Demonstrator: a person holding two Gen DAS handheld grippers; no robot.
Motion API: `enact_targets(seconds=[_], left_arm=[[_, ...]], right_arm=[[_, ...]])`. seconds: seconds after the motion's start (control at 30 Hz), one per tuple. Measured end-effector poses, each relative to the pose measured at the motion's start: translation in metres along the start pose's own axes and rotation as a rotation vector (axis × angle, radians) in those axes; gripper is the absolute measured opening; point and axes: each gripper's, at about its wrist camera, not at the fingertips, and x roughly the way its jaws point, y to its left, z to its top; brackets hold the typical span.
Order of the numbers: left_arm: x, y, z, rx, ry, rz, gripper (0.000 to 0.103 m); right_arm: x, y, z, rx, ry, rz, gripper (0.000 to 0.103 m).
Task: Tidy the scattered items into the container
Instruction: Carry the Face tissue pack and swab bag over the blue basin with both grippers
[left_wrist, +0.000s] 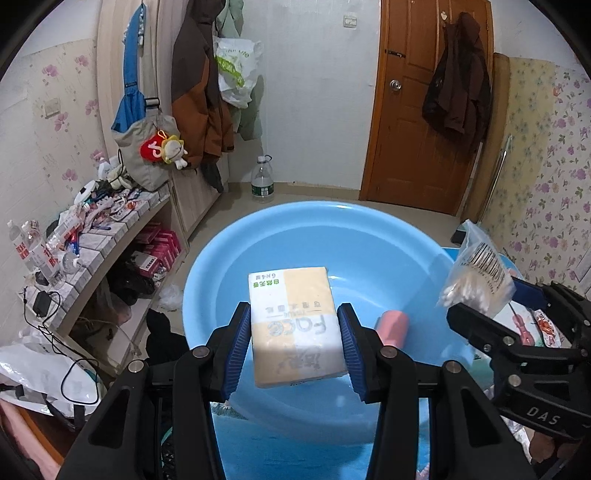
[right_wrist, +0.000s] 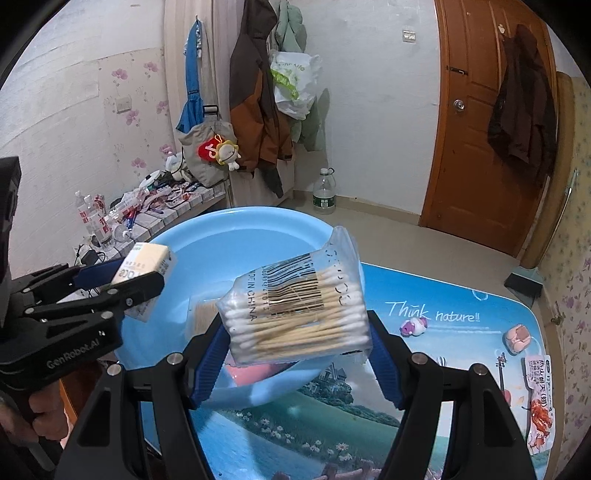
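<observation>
A round blue basin (left_wrist: 295, 236) (right_wrist: 236, 236) stands on the picture-printed table. My left gripper (left_wrist: 294, 334) is shut on a yellow-and-white tissue pack (left_wrist: 293, 325) and holds it over the basin; it also shows in the right wrist view (right_wrist: 147, 266). My right gripper (right_wrist: 297, 345) is shut on a clear bag of cotton swabs (right_wrist: 299, 317), held over the basin's near right rim; the bag also shows in the left wrist view (left_wrist: 476, 275). A pink item (left_wrist: 391, 326) lies inside the basin.
On the table (right_wrist: 443, 350) right of the basin lie a small purple toy (right_wrist: 413, 326), a pink sweet (right_wrist: 517, 338) and a snack packet (right_wrist: 539, 402). A cluttered shelf (left_wrist: 85, 236) runs along the left wall. A water bottle (left_wrist: 262, 181) stands on the floor.
</observation>
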Motion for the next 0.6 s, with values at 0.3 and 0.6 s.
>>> enact_targets(seconds=[0.3,0.6], left_arm=[[0.014,0.003,-0.004,-0.012,0.02,-0.004,0.045],[0.016,0.001,-0.009,-0.01,0.035,-0.002,0.047]], right_arm=[[0.009,-0.004,-0.001,-0.004,0.014,-0.006,0.072],[0.009,-0.004,-0.008,-0.006,0.024,-0.002,0.072]])
